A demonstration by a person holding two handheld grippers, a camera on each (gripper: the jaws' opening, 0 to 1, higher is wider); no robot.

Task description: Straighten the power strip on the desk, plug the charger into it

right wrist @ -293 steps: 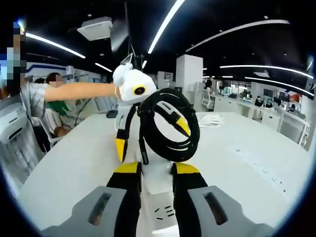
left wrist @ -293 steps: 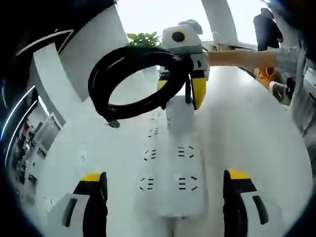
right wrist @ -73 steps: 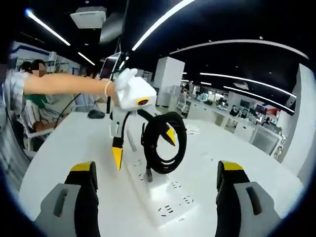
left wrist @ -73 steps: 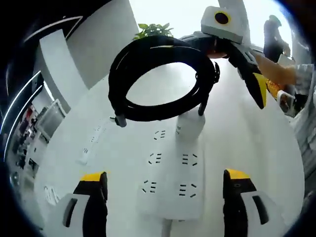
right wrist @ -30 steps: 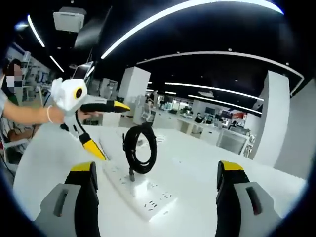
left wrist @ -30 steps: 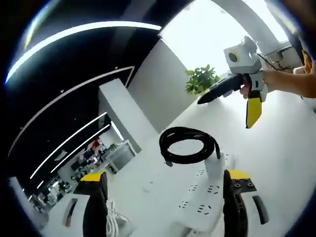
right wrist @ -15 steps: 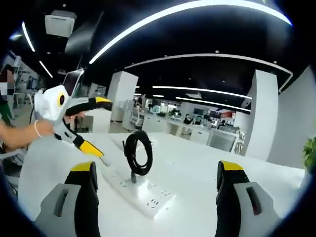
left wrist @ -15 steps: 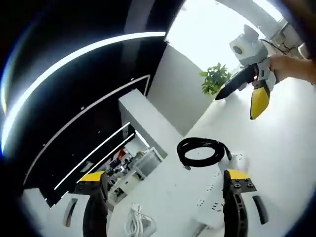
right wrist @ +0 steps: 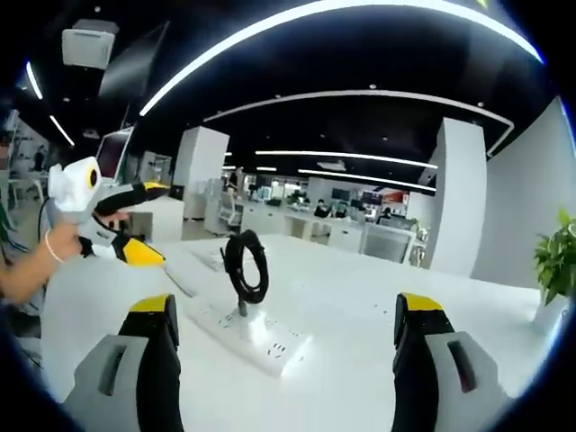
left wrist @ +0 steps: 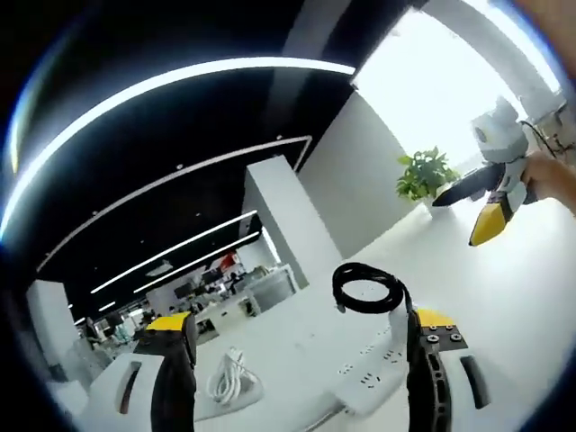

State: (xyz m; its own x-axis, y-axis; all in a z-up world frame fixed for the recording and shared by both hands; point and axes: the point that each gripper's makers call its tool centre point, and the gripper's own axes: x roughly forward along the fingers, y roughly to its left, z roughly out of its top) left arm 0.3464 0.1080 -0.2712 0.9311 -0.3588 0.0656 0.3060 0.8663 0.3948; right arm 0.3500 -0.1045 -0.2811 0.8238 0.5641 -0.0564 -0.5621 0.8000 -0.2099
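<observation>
White power strip (right wrist: 241, 330) lay ahead of our right gripper (right wrist: 281, 346), long axis running away to its left, charger (right wrist: 244, 270) already seated upright; our left gripper (left wrist: 301, 360) stood similarly near, both spread wide, holding nothing

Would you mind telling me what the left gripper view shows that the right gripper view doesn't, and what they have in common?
Left gripper view alone: a loose white cable lying on the desk. Right gripper view alone: a black monitor beyond the desk's far side. Both: the white power strip with the charger standing in it, its black cord coil above, a potted plant, and the other claw, open.
</observation>
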